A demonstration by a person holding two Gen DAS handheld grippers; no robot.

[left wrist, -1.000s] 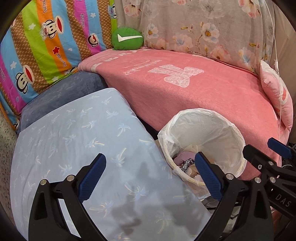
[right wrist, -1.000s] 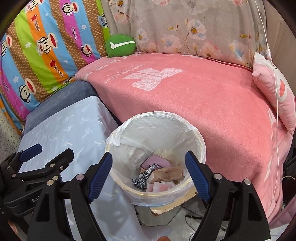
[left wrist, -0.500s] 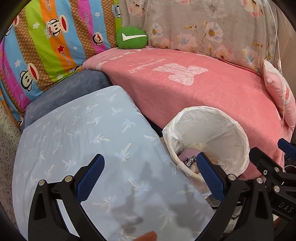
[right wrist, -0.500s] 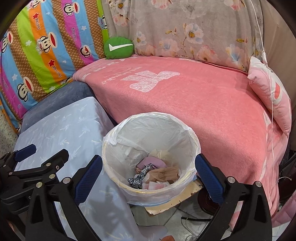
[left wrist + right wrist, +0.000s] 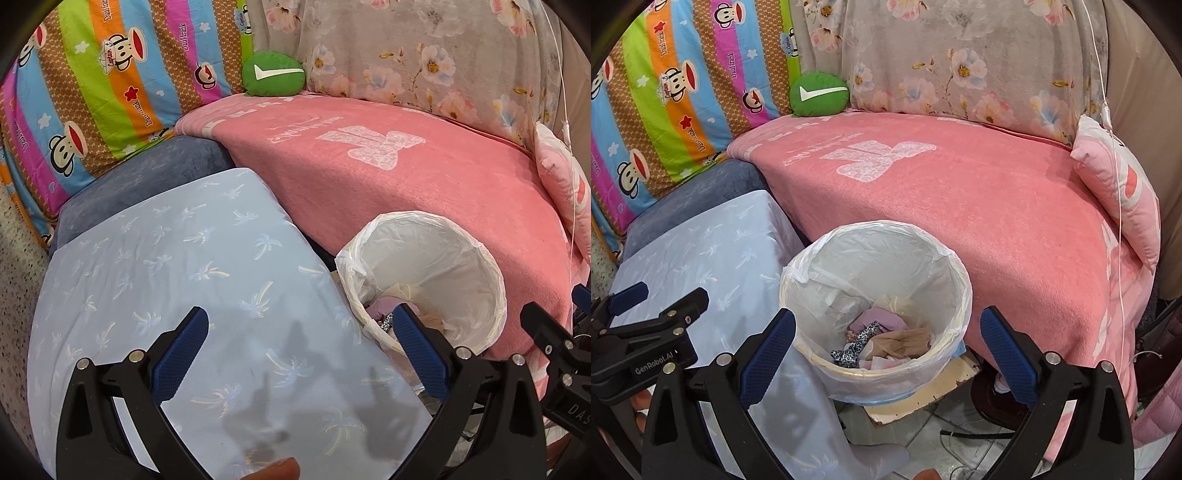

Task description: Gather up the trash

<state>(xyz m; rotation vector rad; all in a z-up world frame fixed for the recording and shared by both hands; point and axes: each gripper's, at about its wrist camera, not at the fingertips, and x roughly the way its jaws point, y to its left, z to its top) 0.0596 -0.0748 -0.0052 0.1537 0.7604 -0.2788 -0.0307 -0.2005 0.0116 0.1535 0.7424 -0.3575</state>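
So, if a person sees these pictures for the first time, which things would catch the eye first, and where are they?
Probably the white-lined trash bin first: it stands low in the middle, between the pink blanket and the pale blue cloth, with crumpled scraps at its bottom. The right gripper frames it with open, empty jaws. At the back, the striped monkey-print fabric and a small green cushion stand out by colour.
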